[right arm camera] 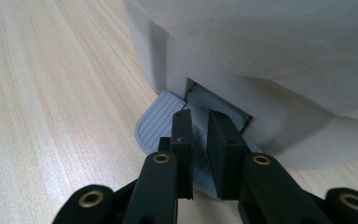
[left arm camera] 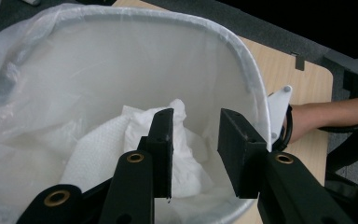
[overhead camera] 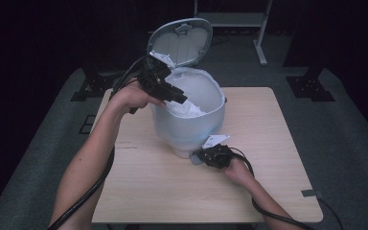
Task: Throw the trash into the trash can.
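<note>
Nowhere legible writing on bin (overhead camera: 187,127)

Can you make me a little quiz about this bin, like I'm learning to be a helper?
1. True or false: the lid of the bin is shut.
2. What lies down inside the bin? A) a crumpled paper towel B) a banana C) a shoe
3. Which one rests on the grey pedal at the bin's foot: the left tool or the right tool?

Key:
1. False, the lid stands open.
2. A.
3. The right tool.
</note>
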Demonstrator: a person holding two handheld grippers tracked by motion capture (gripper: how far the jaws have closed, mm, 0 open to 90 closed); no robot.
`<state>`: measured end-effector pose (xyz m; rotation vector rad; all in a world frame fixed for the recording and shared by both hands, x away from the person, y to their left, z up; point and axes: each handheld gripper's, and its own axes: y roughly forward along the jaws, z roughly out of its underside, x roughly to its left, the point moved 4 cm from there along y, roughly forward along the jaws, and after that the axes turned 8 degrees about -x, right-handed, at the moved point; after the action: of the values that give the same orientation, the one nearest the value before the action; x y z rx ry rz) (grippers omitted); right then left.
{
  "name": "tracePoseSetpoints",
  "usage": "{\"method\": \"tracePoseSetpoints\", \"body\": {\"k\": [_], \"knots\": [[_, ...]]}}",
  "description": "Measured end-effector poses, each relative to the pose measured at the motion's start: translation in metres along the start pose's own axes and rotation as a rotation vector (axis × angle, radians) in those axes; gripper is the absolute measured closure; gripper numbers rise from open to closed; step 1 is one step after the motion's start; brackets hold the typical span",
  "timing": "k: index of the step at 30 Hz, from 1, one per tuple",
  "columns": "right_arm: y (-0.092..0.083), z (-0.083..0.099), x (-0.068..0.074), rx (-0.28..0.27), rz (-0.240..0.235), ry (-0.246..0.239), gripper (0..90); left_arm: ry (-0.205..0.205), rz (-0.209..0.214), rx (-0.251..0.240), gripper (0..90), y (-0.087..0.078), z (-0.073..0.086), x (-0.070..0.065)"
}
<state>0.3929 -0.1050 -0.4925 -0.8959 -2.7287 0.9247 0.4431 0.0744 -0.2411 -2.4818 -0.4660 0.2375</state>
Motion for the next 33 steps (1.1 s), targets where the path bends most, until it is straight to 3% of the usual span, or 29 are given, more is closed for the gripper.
{"method": "tracePoseSetpoints", "body": {"k": [21,33], "knots": [[0.0,0.0,0.001,0.002,0.011,0.008,79.8,0.007,0.007,-0.061,59.3,-0.029,0.021,-0.011],[0.0,-0.001,0.002,0.006,0.034,0.016,77.9,0.002,-0.004,-0.097,56.0,-0.056,0.049,-0.014]]}}
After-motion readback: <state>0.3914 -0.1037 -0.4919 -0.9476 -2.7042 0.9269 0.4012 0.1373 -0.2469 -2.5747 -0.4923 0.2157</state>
